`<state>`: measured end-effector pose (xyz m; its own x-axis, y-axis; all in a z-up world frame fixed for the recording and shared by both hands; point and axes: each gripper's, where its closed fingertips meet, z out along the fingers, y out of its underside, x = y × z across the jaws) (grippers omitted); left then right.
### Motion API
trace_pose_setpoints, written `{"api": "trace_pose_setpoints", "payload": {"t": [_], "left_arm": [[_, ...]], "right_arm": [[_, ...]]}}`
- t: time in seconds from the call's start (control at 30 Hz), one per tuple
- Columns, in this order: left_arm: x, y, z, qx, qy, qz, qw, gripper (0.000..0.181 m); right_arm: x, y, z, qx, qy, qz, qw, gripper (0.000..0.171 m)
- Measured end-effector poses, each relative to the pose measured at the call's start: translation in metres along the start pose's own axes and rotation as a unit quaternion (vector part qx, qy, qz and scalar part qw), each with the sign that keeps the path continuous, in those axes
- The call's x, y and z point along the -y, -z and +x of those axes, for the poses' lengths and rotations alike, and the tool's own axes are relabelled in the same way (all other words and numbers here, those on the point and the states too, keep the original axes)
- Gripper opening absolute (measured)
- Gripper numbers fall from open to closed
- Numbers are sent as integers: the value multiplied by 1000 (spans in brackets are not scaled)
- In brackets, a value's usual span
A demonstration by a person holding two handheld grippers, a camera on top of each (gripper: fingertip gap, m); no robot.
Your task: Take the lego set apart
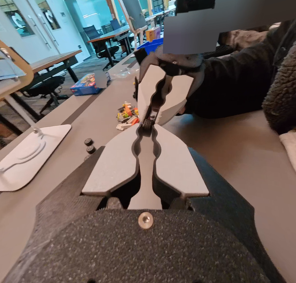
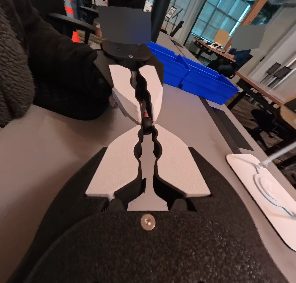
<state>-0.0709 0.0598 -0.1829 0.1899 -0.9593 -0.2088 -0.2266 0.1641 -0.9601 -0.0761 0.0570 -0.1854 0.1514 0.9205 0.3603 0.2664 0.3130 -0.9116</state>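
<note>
You work over one grey table (image 1: 224, 155), with two white pads on it: one at your left (image 1: 32, 155) in the left wrist view, one at your right (image 2: 264, 195) in the right wrist view. Blue bins (image 2: 200, 79) stand stacked at the far edge; I cannot count them surely. One blue box (image 1: 86, 86) lies farther along the table.

Your two tongs meet tip to tip above the table. Your left gripper (image 1: 146, 129) is closed on a small black wheel (image 1: 147, 125), and your right gripper (image 2: 146, 129) is closed on the part next to it; from the right wrist view two small black wheels show, one (image 2: 147, 121) in the far tips and one (image 2: 147, 131) in the near tips. They sit side by side, touching, so their shared axis runs along the line from one gripper to the other. What joins them is hidden.

One pile of loose pieces (image 1: 128, 114), orange, yellow-green, white and grey, lies just beyond the tips. Three more loose wheels (image 1: 89, 147) lie in a row near the left pad, the nearest half hidden behind your gripper.
</note>
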Motion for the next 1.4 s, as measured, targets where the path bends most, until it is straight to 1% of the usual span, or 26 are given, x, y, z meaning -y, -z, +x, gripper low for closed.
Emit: {"api": "trace_pose_setpoints", "payload": {"t": [0.13, 0.2, 0.33, 0.47, 0.63, 0.77, 0.9, 1.07, 1.2, 1.27, 1.33, 1.4], "left_arm": [[7, 2, -11, 63, -18, 1, 998, 11], [7, 2, -14, 81, -25, -1, 996, 11], [7, 1, -17, 113, -29, -6, 993, 10], [7, 0, -19, 135, -32, -11, 990, 10], [8, 1, -18, 143, -36, -4, 989, 10], [14, 1, -15, 140, -52, 11, 989, 10], [22, 4, -10, 132, -70, 38, 988, 10], [26, 4, -13, 137, -64, 48, 987, 9], [28, 3, -11, 114, -34, 63, 991, 10], [32, 6, -11, 90, 1, 78, 993, 16], [31, 9, -10, 50, 44, 84, 994, 19], [25, 10, -15, 41, 73, 74, 994, 25]], "right_arm": [[5, -1, 12, -81, 58, -30, 995, 9], [6, -2, 14, -113, 86, -44, 989, 9], [5, -2, 18, -141, 96, -53, 984, 8], [2, -2, 20, -151, 93, -61, 982, 7], [2, -2, 18, -138, 61, -53, 987, 6], [5, -1, 14, -110, 10, -30, 993, 6], [11, -1, 8, -62, -74, 13, 995, 6], [16, -1, 11, -16, -190, 72, 979, 6], [17, 2, 13, -13, -188, 81, 979, 6], [17, 5, 15, -19, -174, 80, 981, 6], [20, 9, 17, -18, -160, 87, 983, 5], [22, 12, 18, -23, -136, 85, 987, 3]]}}
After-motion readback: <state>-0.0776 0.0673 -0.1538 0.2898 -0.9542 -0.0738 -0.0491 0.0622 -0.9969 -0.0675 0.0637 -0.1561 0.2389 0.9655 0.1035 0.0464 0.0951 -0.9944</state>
